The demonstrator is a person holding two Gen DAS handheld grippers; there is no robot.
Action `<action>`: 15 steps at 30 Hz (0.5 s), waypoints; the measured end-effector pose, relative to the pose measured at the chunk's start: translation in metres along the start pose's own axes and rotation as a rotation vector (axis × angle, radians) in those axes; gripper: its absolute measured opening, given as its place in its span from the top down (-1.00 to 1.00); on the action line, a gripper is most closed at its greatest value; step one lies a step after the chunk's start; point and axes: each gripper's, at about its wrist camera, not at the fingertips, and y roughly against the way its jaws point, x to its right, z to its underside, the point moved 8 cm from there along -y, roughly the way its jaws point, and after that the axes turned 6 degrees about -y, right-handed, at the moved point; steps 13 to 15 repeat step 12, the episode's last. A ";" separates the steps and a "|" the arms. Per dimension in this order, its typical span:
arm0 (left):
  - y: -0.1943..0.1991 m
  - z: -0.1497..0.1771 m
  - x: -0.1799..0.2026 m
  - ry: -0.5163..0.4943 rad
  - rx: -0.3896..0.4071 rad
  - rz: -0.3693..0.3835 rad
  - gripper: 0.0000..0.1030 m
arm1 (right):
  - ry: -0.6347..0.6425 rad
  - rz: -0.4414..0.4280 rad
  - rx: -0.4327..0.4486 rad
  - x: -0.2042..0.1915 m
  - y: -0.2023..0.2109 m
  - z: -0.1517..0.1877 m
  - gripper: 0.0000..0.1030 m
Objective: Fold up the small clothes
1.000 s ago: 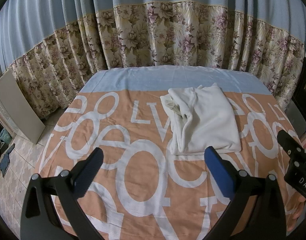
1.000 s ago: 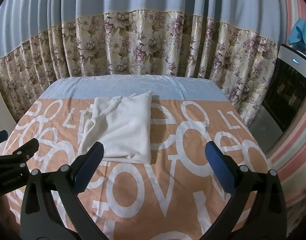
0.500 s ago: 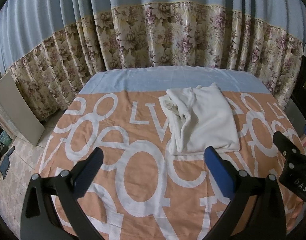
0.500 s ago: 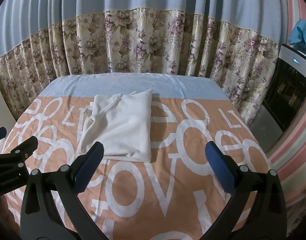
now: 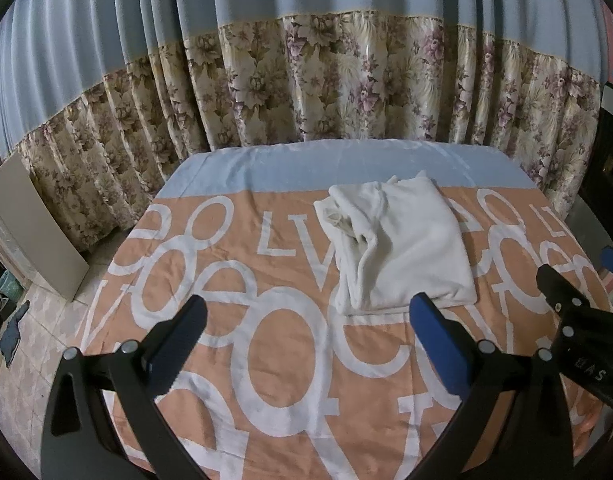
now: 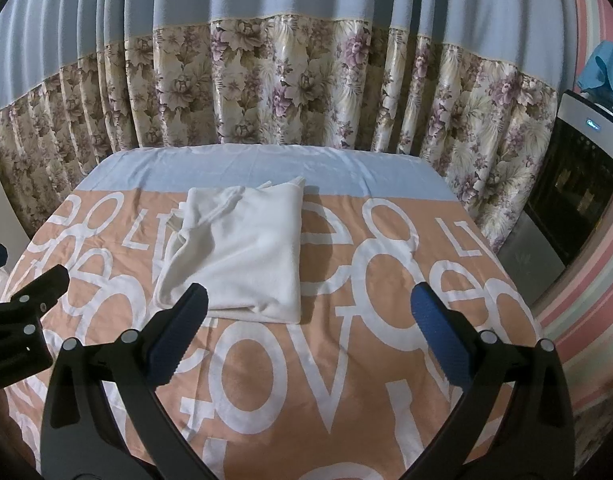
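A white garment (image 5: 402, 240) lies folded into a rough rectangle on the orange bedspread with white letters (image 5: 266, 360); its left side is bunched. It also shows in the right wrist view (image 6: 242, 248). My left gripper (image 5: 306, 324) is open and empty, held above the bed in front of the garment's near edge. My right gripper (image 6: 306, 316) is open and empty, in front of the garment's near right corner. Each gripper shows at the edge of the other's view, the right gripper (image 5: 578, 328) and the left gripper (image 6: 22, 312).
A blue and floral curtain (image 5: 326, 92) hangs behind the bed. A pale board (image 5: 34, 224) leans at the left over a tiled floor. A dark appliance (image 6: 574, 184) stands at the right of the bed. A blue band of sheet (image 6: 266, 168) crosses the far end.
Both grippers have drawn back slightly from the garment and stay open. The garment has not moved.
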 end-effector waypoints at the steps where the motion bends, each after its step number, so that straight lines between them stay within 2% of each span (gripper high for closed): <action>1: 0.000 0.002 -0.001 0.000 -0.001 0.000 -0.96 | 0.001 0.001 0.000 0.000 0.000 0.000 -0.94; 6: -0.004 0.005 -0.003 0.007 -0.011 -0.011 -0.96 | 0.002 -0.001 -0.003 0.000 -0.001 0.001 -0.94; 9: -0.006 0.007 -0.004 0.017 -0.012 0.013 -0.97 | 0.001 0.000 -0.003 0.000 -0.002 0.002 -0.94; 15: -0.007 0.008 -0.005 0.018 -0.013 0.015 -0.97 | 0.000 0.001 -0.006 0.000 -0.002 0.002 -0.94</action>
